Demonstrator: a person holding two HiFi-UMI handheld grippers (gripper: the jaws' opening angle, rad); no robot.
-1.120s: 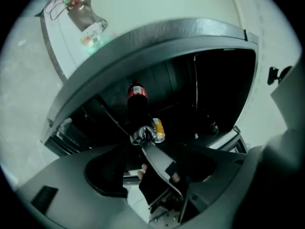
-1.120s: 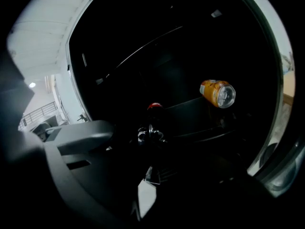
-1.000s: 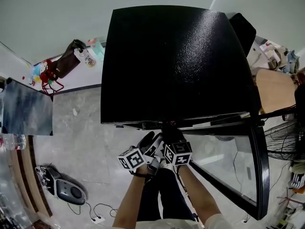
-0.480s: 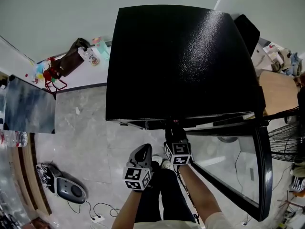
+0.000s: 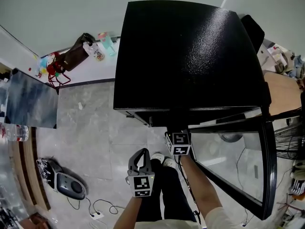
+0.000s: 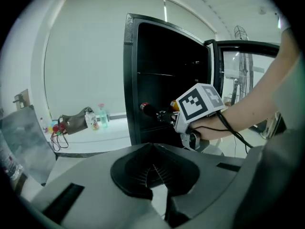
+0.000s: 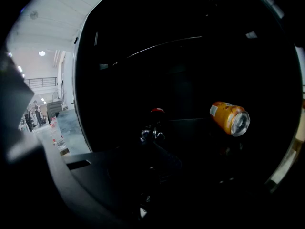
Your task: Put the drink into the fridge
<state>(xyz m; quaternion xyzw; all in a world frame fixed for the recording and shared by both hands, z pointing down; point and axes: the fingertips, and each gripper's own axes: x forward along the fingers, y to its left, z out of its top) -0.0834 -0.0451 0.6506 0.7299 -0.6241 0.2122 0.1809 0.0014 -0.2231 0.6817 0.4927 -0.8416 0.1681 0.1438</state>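
Black fridge [image 5: 190, 56], red-capped drink [image 6: 152, 112]

Inside the fridge [image 7: 190, 70] the right gripper view is so dark that the right tool [image 7: 151, 144] and the bottle [image 7: 157, 111] it grips show only as a red cap and a glint, and the print on the orange can [image 7: 229, 118] is too blurred to read.

- No words, brands or numbers are readable anywhere.
- Can [image 7: 229, 118], at 3 o'clock in the right gripper view: label print too blurred to read.
- Bottle [image 5: 96, 52], at 10 o'clock in the head view: label illegible.
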